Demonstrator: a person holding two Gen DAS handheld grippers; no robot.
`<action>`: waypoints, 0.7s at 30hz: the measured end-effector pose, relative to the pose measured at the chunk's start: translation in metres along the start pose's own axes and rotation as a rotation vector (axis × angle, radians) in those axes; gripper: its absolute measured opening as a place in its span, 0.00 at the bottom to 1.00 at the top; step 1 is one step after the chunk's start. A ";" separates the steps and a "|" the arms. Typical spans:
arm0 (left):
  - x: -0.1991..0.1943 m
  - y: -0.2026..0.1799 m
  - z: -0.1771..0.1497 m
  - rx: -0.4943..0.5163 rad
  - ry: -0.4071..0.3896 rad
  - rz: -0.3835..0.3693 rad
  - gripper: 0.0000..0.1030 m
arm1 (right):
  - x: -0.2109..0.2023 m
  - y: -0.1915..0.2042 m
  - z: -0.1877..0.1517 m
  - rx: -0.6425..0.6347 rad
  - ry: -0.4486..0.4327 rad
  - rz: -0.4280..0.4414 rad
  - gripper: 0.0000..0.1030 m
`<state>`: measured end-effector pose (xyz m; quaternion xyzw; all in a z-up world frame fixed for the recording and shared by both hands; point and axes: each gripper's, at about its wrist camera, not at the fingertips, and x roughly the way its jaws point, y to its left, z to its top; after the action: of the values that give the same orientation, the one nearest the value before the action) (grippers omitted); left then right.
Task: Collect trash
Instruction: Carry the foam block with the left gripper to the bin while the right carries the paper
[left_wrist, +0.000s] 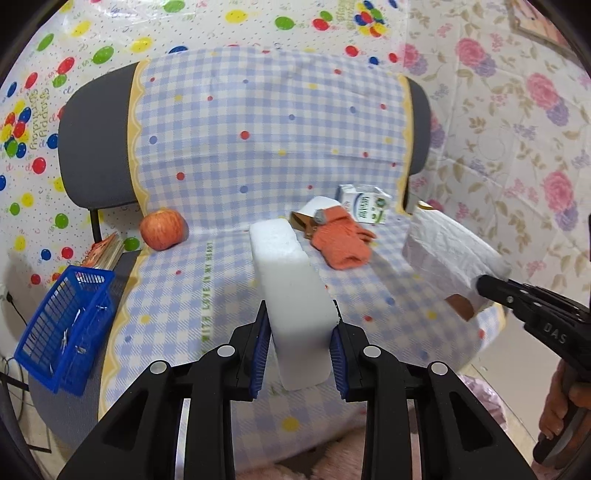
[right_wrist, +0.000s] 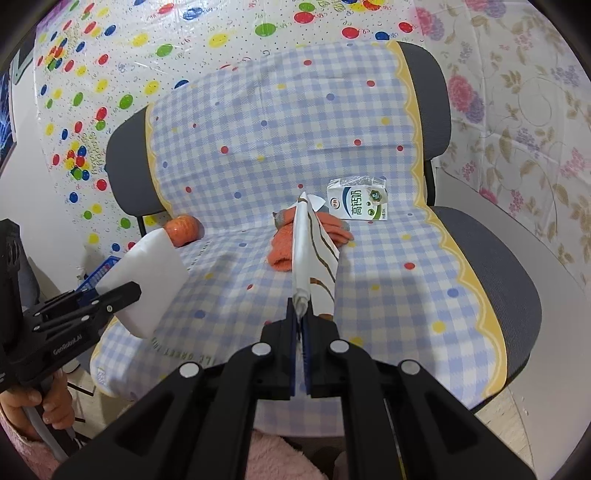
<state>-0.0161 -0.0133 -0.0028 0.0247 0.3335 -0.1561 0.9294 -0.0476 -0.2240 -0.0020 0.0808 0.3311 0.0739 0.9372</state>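
My left gripper (left_wrist: 299, 325) is shut on a white foam block (left_wrist: 291, 295) and holds it above the chair seat; the block also shows in the right wrist view (right_wrist: 147, 280). My right gripper (right_wrist: 300, 314) is shut on a flattened white paper wrapper (right_wrist: 310, 254), held edge-on above the seat; it shows at the right of the left wrist view (left_wrist: 450, 254). On the seat lie a milk carton (right_wrist: 360, 203), an orange glove (right_wrist: 295, 240), an apple (left_wrist: 162, 229) and a small brown box (left_wrist: 301, 221).
A chair with a blue checked cover (left_wrist: 258, 129) fills both views. A blue plastic basket (left_wrist: 62, 328) stands at the seat's left edge, with books (left_wrist: 105, 251) behind it. Patterned sheets (left_wrist: 517, 129) hang behind the chair.
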 end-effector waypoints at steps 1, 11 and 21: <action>-0.005 -0.005 -0.003 0.009 -0.001 -0.009 0.30 | -0.003 0.000 -0.003 0.001 -0.001 0.000 0.03; -0.038 -0.070 -0.027 0.118 -0.028 -0.161 0.30 | -0.059 -0.014 -0.030 0.013 -0.039 -0.073 0.03; -0.047 -0.139 -0.060 0.233 -0.008 -0.310 0.30 | -0.125 -0.047 -0.081 0.073 -0.041 -0.228 0.03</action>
<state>-0.1293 -0.1231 -0.0121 0.0797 0.3094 -0.3351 0.8863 -0.1908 -0.2859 0.0022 0.0783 0.3212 -0.0470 0.9426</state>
